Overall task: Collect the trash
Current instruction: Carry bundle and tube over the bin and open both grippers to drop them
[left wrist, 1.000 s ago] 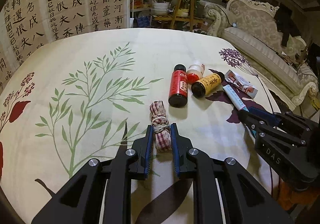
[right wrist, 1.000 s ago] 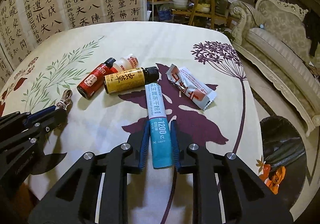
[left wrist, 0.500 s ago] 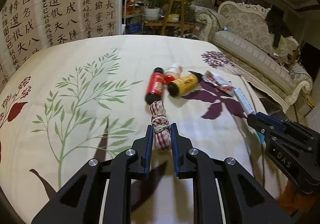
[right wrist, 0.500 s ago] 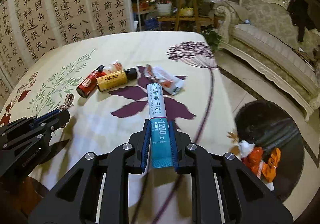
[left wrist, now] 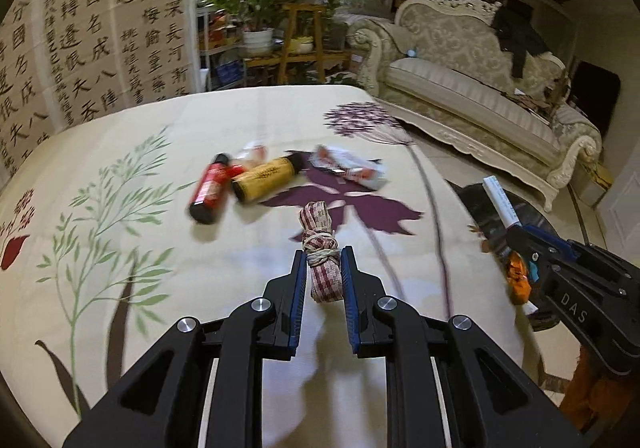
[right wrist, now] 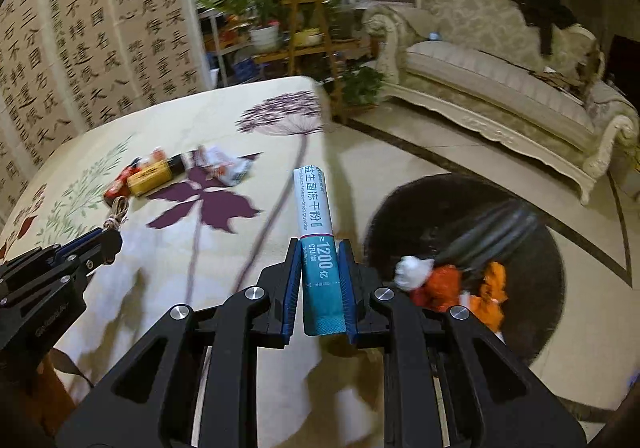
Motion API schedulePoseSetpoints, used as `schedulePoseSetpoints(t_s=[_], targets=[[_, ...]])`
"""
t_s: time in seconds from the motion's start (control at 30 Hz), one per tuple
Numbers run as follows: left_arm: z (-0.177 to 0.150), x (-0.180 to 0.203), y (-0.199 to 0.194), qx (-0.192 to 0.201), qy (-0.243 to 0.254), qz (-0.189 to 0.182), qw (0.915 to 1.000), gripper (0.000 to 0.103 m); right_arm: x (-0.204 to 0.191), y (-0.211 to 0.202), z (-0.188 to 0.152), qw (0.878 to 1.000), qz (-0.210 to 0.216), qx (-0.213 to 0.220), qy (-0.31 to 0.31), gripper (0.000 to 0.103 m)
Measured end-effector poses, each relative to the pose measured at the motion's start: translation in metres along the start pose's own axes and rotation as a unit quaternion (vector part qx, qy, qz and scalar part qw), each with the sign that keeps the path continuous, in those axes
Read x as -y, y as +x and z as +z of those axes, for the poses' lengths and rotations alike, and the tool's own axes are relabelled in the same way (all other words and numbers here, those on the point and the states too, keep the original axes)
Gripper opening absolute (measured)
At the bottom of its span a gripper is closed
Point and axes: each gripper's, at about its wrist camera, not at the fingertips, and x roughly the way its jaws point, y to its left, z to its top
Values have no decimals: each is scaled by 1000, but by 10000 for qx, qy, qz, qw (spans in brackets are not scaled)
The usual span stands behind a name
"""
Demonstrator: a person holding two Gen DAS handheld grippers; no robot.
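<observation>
Right gripper (right wrist: 319, 280) fingers clamp sachet (right wrist: 316, 232) reading "1200亿 CFU"; left gripper (left wrist: 324, 280) fingers clamp tied cloth bundle (left wrist: 320, 248)

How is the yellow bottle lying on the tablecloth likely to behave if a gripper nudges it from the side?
The yellow bottle lies on its side and looks round, so it would probably roll. The red bottle lies right beside it and would likely get bumped. It looks rigid, so it should keep its shape.

- Left gripper (left wrist: 324, 272): matte black angular linkage arms with triangular cut-outs, round silver screw heads at the pivots, blue ribbed pads lining both fingers.
- Right gripper (right wrist: 319, 270): same black build, silver screws, blue pads; white "DAS" lettering on its side.
</observation>
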Motion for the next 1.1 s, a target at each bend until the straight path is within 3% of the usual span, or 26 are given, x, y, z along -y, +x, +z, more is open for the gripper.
schedulePoseSetpoints(t_s=[0.47, 0.73, 1.1], targets=[[12, 93, 21, 48, 654, -453, 9968, 19, 90, -6, -5, 9948, -719, 237, 688, 18], [18, 144, 43, 32, 1008, -669, 9927, 19, 131, 11, -11, 9898, -1019, 122, 988, 19], [23, 185, 81, -358, 1302, -766, 9879, 20, 165, 40, -14, 9851, -1156, -96, 1273, 20]])
